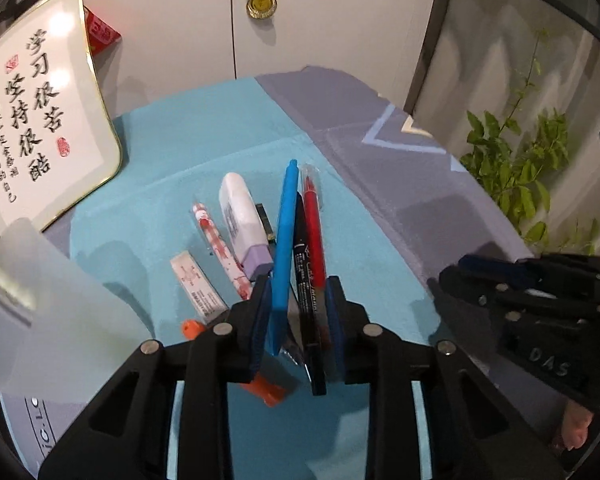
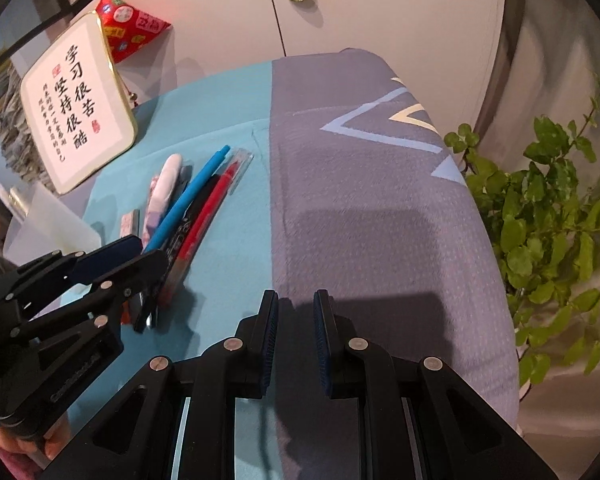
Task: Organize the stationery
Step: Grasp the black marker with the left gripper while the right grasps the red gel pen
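Meanwhile, the left gripper (image 1: 298,316) straddles three pens (image 1: 300,240) mid-table, unclamped; right gripper (image 2: 296,340) empty, nearly shut; a loose pinch could scatter them.

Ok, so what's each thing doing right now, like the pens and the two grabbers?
Left gripper: jaws around three pens; whether squeezing, can't tell.
Right gripper: shut, empty.
Blue pen: between the left jaws.
Black pen: between them too.
Red pen: between them, clear cap on.
Correction tape: lying flat, untouched.
Patterned pen: lying flat beside it.
Eraser: lying flat.
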Demonstrator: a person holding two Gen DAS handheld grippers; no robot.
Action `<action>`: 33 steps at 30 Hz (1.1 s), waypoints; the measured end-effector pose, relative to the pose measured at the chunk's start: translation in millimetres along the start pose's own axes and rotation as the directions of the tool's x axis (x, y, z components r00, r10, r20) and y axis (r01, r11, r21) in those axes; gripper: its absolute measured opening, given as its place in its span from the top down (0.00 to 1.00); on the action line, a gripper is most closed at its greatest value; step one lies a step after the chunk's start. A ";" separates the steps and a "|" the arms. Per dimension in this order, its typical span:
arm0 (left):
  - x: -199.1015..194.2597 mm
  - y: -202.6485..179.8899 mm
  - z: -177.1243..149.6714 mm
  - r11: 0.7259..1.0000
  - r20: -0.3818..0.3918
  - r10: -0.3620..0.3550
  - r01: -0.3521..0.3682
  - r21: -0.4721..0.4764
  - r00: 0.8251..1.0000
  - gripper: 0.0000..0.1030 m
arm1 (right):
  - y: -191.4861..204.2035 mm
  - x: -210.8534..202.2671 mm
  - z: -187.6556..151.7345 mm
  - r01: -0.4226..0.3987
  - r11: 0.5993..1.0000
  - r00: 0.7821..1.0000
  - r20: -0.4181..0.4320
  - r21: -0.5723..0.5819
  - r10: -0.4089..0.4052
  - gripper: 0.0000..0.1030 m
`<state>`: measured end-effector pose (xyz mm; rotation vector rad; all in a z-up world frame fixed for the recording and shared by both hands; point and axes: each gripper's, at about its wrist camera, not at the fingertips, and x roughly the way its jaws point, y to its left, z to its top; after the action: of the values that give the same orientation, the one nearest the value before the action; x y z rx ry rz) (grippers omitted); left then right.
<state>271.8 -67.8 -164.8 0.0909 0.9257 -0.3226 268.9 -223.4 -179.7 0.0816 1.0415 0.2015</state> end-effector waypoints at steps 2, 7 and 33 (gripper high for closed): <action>7.4 -1.7 -0.4 0.999 -0.039 -0.035 0.035 -0.003 0.999 0.76 | -2.7 0.4 2.1 -0.006 1.000 1.000 0.006 0.005 0.006 0.85; 9.3 -27.3 -7.8 0.987 -0.086 -0.154 0.156 0.027 0.984 0.81 | -12.4 4.1 4.7 -0.008 0.999 1.000 0.005 0.037 0.008 0.84; 3.5 -50.9 -17.7 0.981 -0.109 -0.130 0.144 0.129 0.985 0.81 | -31.2 17.3 24.5 -0.033 0.988 0.998 -0.045 0.150 0.040 0.85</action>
<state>244.4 -113.1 -175.1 0.1708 1.0113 -0.5131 302.5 -249.7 -187.1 0.2323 1.1022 0.1587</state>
